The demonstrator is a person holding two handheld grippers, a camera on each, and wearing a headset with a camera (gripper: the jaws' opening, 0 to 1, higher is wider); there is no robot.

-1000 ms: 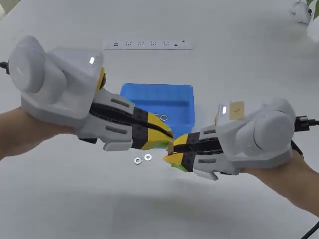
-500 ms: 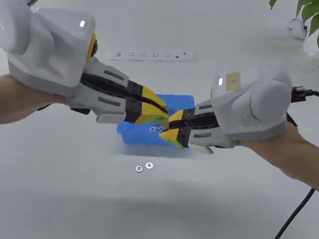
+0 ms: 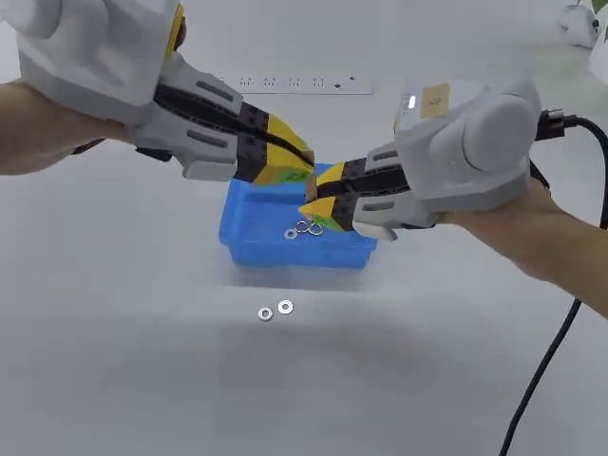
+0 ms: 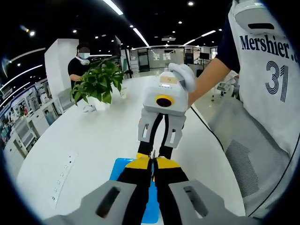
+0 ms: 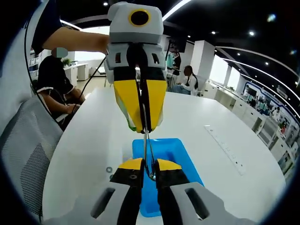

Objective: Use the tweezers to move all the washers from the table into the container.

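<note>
Both grippers hang over the blue container (image 3: 249,249) in the head view. My left gripper (image 3: 298,177) comes in from the upper left, shut on thin metal tweezers (image 5: 144,125). The tweezers run down between the jaws of my right gripper (image 5: 149,165), which is shut on them near their tip. At that tip I see a small ring shape, but I cannot tell whether it is held. About three washers (image 3: 304,229) lie inside the container under the right gripper (image 3: 313,211). Two washers (image 3: 275,311) lie side by side on the white table in front of it.
A white power strip (image 3: 285,84) lies at the table's far side. A black cable (image 3: 549,356) trails from the right gripper off the table's right side. A potted plant (image 4: 96,84) stands further along the table. People sit and stand in the background.
Both grippers have risen from the table beside the two loose washers and moved back over the blue container. A third washer now seems to lie inside it.
</note>
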